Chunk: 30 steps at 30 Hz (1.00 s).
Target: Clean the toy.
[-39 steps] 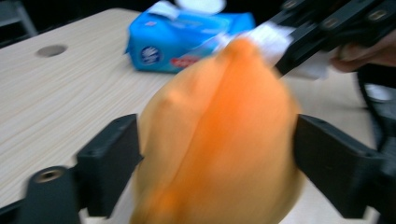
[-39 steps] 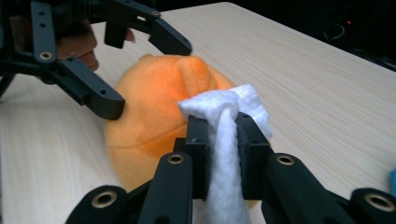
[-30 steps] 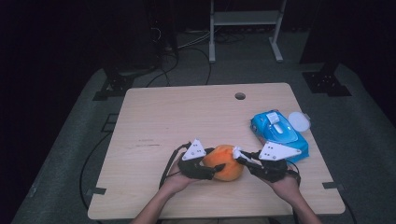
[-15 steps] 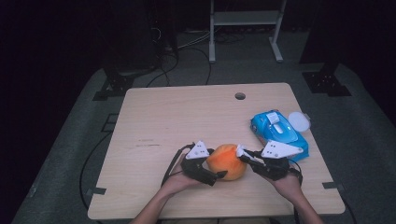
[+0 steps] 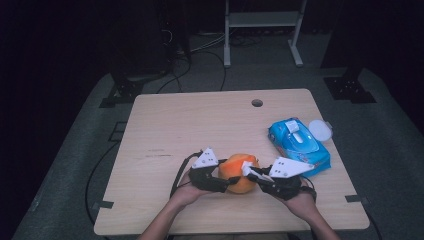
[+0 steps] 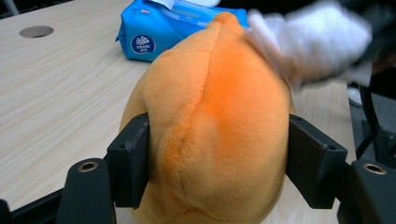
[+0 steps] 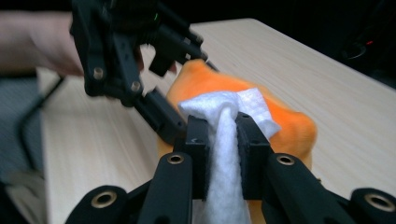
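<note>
- Round orange plush toy (image 5: 239, 173) near the counter's (image 5: 200, 125) near edge, between both claws.
- Left claw (image 5: 223, 183) clamped on the plush toy's sides, jaws having just been closing on it.
- Right claw (image 5: 251, 174) pinched together on a folded white wipe (image 7: 224, 135), pressed against the toy's top right.
- Blue plastic wipes pack (image 5: 299, 146) just right of and beyond the toy, beside a small round white lid (image 5: 320, 131).

The white wipe (image 6: 314, 44) beyond the left gripper's (image 6: 217, 154) jaws smears into a blur, edges unreadable. The orange plush's (image 6: 215, 126) underside drops off the bottom edge between those jaws. Past it, the blue wipes pack (image 6: 159, 28) is half hidden, its top cut off.
</note>
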### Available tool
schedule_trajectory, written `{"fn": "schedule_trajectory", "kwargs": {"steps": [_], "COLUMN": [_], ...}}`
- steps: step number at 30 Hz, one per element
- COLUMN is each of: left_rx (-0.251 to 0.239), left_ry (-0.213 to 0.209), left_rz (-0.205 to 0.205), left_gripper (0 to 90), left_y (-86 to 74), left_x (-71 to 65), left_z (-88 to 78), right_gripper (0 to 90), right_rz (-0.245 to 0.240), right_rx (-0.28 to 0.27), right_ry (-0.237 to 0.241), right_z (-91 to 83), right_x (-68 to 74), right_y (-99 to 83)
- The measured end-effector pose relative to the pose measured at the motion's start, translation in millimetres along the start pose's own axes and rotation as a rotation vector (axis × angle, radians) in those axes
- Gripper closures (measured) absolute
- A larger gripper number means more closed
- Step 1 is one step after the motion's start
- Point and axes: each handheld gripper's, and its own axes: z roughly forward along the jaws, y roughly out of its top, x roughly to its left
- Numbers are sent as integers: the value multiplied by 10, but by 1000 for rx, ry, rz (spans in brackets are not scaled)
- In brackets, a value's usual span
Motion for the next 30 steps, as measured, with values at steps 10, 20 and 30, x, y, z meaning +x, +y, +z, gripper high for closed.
{"fn": "schedule_trajectory", "kwargs": {"steps": [10,20,30], "left_rx": [-27,3,-4], "left_ry": [39,22,58], "left_rz": [-105,111,140], "left_gripper": [219,235,197], "left_y": [-33,-18,-28], "left_x": [50,-193,-289], "left_z": [50,108,206], "right_gripper": [768,769,769], "right_rz": [48,46,5], "right_rx": [60,0,30], "right_ry": [-69,-54,34], "right_z": [9,-103,-102], "right_x": [-156,-157,-75], "right_y": [-177,-42,-5]}}
